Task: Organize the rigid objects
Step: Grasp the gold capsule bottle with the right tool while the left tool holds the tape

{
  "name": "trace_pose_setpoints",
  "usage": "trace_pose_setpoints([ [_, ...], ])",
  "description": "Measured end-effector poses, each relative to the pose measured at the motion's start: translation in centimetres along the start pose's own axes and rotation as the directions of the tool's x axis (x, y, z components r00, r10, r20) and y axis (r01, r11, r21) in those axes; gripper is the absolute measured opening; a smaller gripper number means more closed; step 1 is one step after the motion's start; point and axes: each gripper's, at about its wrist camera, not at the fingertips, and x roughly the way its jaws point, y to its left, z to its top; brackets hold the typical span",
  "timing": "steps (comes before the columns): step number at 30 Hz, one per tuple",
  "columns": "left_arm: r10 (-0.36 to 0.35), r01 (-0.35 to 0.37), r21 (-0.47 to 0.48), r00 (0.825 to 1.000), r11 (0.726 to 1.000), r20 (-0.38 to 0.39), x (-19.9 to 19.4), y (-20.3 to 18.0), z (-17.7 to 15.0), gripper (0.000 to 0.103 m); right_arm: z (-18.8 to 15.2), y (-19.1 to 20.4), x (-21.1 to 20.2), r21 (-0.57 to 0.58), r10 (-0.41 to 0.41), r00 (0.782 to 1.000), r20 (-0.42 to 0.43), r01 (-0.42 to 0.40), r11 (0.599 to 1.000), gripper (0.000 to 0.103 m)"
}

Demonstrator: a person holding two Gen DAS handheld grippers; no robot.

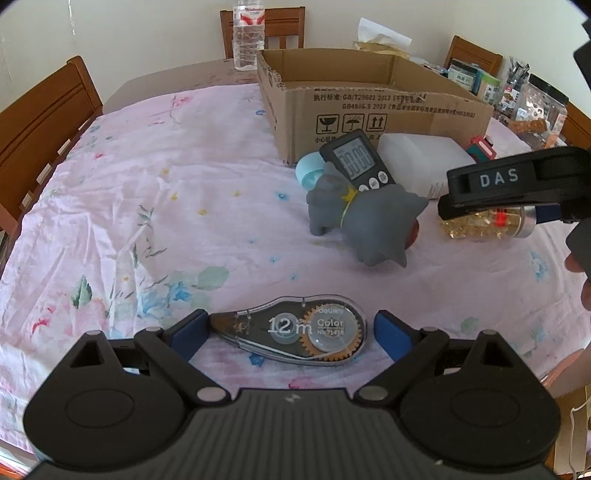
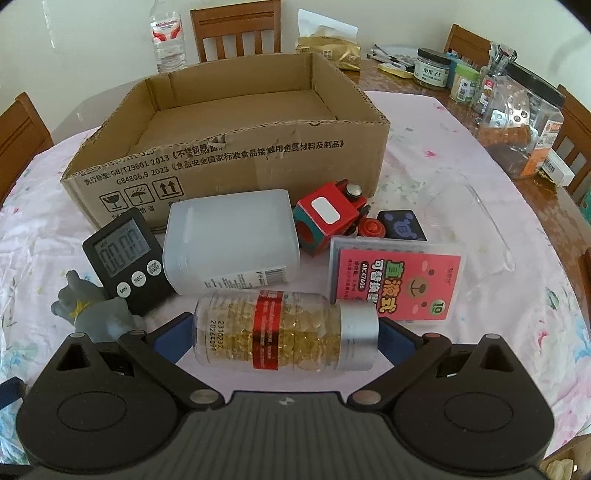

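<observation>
Table [image 2: 424,122]: wooden, spread with a pink floral cloth [image 1: 147,192]; on it, between the right gripper [image 2: 286,334] fingers, a capsule bottle [image 2: 284,332] on its side; just beyond, a white plastic container [image 2: 231,240], timer [image 2: 127,254], grey toy animal [image 2: 99,314], red toy block [image 2: 328,218], pink refill box [image 2: 399,280] and open cardboard box [image 2: 229,147]. Between the left gripper [image 1: 291,332] fingers, a correction tape [image 1: 295,328]; far beyond, a water bottle [image 1: 249,33]; beyond and right, jars [image 2: 517,125] on bare wood.
</observation>
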Motion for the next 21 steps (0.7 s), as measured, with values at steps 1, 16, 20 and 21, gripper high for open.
trace_pose_setpoints([
  [1, 0.0, 0.0, 0.0, 1.0, 1.0, 0.001, 0.0, 0.0, 0.0, 0.095, 0.0, 0.1, 0.0, -0.006, -0.007, 1.0, 0.002, 0.007, 1.0, 0.103],
  [16, -0.072, 0.076, 0.089, 0.996, 0.993, -0.056, -0.1, 1.2, 0.8, 0.09, 0.7, -0.1, -0.2, -0.058, 0.017, 0.999, -0.032, -0.018, 0.998, 0.097],
  [20, -0.096, 0.105, 0.136, 0.993, 0.985, -0.071, -0.4, 1.9, 1.6, 0.09, 0.7, -0.5, -0.8, -0.077, 0.062, 0.997, -0.049, -0.066, 0.995, 0.097],
  [21, -0.103, 0.113, 0.148, 0.992, 0.983, -0.074, -0.5, 2.1, 1.8, 0.09, 0.8, -0.6, -1.0, -0.078, 0.072, 0.996, -0.054, -0.076, 0.994, 0.097],
])
